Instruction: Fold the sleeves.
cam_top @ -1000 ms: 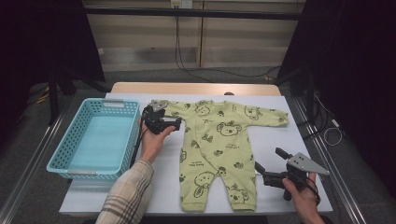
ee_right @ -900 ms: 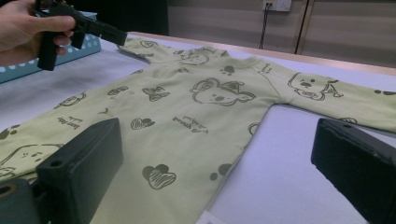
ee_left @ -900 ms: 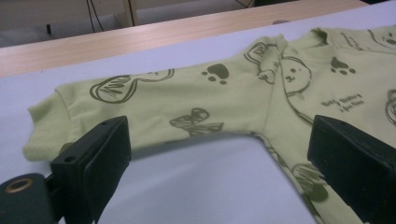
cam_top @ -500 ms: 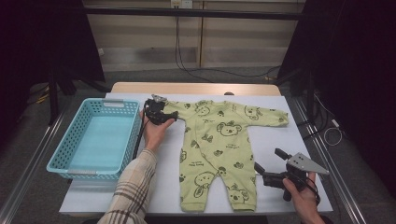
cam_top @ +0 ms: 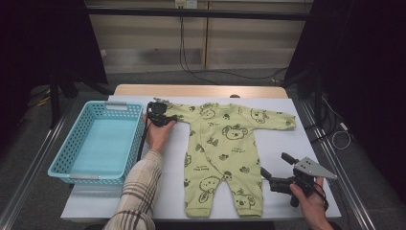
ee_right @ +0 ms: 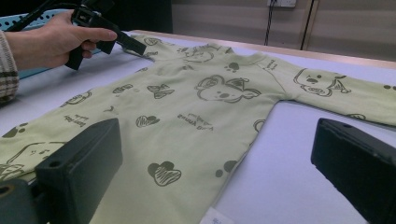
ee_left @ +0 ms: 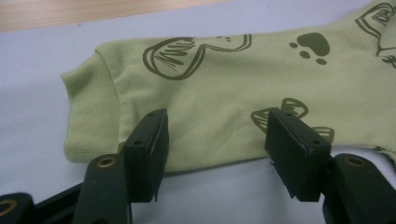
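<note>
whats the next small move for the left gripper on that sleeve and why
Probably finish closing the left gripper on the sleeve of the baby romper. Its jaws have just been closing, yet the fingers stand apart on either side of the fabric beside the cuff, not pressing it. The cloth lies flat on the table, so it is not yet held.

Pale yellow-green baby romper [cam_top: 225, 153], dark olive koala, paw and heart prints. Turquoise lattice basket [cam_top: 62, 158]. White worktop [cam_top: 287, 143], wood edge. Black jaws. Plaid sleeve [cam_top: 139, 201], beige-brown.
</note>
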`<state>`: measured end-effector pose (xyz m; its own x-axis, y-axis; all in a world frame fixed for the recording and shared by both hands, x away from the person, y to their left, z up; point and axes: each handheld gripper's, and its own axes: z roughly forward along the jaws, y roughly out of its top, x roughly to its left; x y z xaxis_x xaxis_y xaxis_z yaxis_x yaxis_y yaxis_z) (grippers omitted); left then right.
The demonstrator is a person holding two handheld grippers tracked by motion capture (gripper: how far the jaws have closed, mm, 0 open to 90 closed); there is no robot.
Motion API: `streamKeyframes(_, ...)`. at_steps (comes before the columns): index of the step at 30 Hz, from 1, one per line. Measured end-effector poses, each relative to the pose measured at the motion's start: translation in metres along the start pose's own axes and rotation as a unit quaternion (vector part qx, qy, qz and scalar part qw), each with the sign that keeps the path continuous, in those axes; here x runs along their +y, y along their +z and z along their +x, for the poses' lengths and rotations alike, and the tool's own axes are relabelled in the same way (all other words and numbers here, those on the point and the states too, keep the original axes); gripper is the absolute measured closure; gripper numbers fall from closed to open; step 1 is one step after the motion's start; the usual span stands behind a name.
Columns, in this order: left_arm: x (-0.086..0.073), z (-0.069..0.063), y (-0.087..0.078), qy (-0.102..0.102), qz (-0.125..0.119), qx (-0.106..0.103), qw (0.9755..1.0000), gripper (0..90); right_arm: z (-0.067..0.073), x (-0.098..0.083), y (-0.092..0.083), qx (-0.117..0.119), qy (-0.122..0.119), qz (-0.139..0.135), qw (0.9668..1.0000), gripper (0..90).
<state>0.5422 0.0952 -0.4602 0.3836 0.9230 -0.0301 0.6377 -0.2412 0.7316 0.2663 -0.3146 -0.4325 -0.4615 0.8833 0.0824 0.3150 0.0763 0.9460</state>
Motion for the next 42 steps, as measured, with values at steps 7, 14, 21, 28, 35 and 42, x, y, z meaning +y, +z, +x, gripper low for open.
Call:
streamKeyframes(7, -0.001, -0.004, 0.003, -0.003, -0.016, -0.001, 0.9999, 75.7, 0.001, 0.000, 0.000, 0.003, -0.002, 0.000, 1.0000, 1.6)
streamKeyframes(14, 0.000, -0.003, 0.001, -0.016, -0.013, -0.011, 0.9997, 89.8, 0.000, 0.000, 0.000, 0.003, -0.005, -0.002, 1.0000, 1.6)
streamKeyframes(21, -0.005, -0.009, -0.015, -0.019, -0.034, -0.014, 0.9991, 90.0, 0.000, 0.000, -0.001, 0.000, -0.005, -0.002, 1.0000, 1.6)
streamKeyframes(28, 0.002, -0.009, -0.032, -0.017, -0.082, -0.021, 0.9963, 90.0, 0.001, 0.000, -0.001, 0.000, -0.006, -0.001, 1.0000, 1.6)
streamKeyframes(35, 0.006, -0.016, -0.040, 0.003, -0.109, -0.031, 0.9935, 90.0, -0.001, 0.000, -0.001, -0.002, -0.004, -0.002, 1.0000, 1.6)
streamKeyframes(42, 0.010, -0.034, -0.046, 0.038, -0.147, -0.051, 0.9871, 90.0, 0.000, 0.000, -0.001, -0.001, -0.006, -0.003, 1.0000, 1.8)
